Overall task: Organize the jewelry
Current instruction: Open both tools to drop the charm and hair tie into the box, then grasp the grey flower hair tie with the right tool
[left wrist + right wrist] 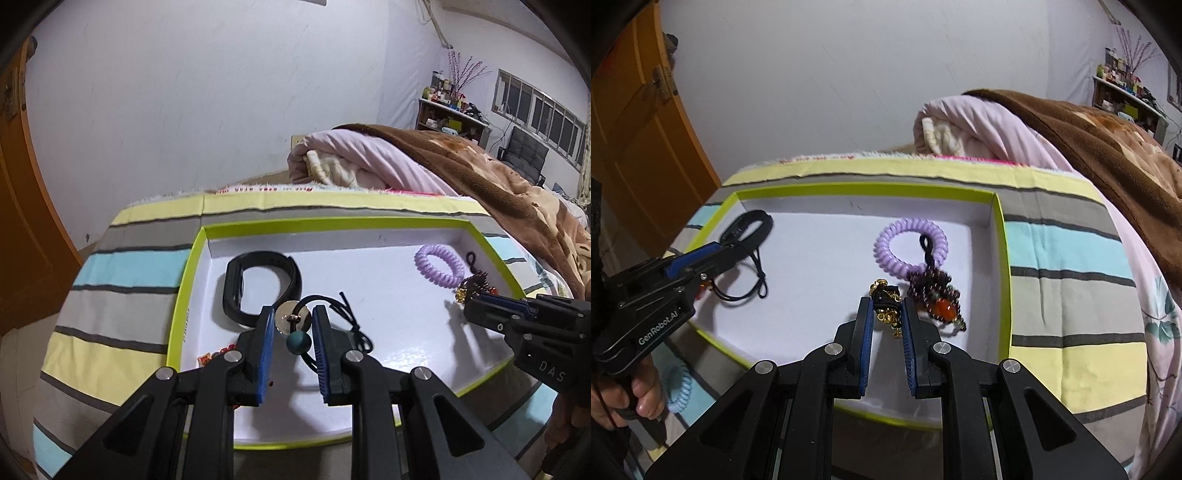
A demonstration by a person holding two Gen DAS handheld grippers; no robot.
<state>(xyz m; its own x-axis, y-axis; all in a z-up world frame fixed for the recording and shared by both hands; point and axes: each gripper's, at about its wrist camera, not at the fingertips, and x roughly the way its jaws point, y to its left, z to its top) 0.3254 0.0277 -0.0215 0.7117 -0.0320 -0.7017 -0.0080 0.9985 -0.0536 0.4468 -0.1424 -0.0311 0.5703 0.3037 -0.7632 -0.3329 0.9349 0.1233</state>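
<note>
A white tray with a lime rim (183,295) lies on a striped cloth. My left gripper (293,317) is shut on a black cord necklace (352,319), its silver disc (285,313) pinched between the pads and a teal bead (298,341) just below. A black wristband (258,284) lies behind it. My right gripper (886,306) is shut on a gold-and-black charm (884,315) low over the tray. A dark beaded piece with an orange bead (940,301) lies right of it, its black loop resting on a purple coil tie (886,240).
A small red-orange item (218,356) lies at the tray's front left. A pale blue coil tie (677,391) sits on the cloth outside the tray, near a hand (646,402). Rolled pink and brown bedding (406,166) rises behind; an orange door (635,129) stands to the left.
</note>
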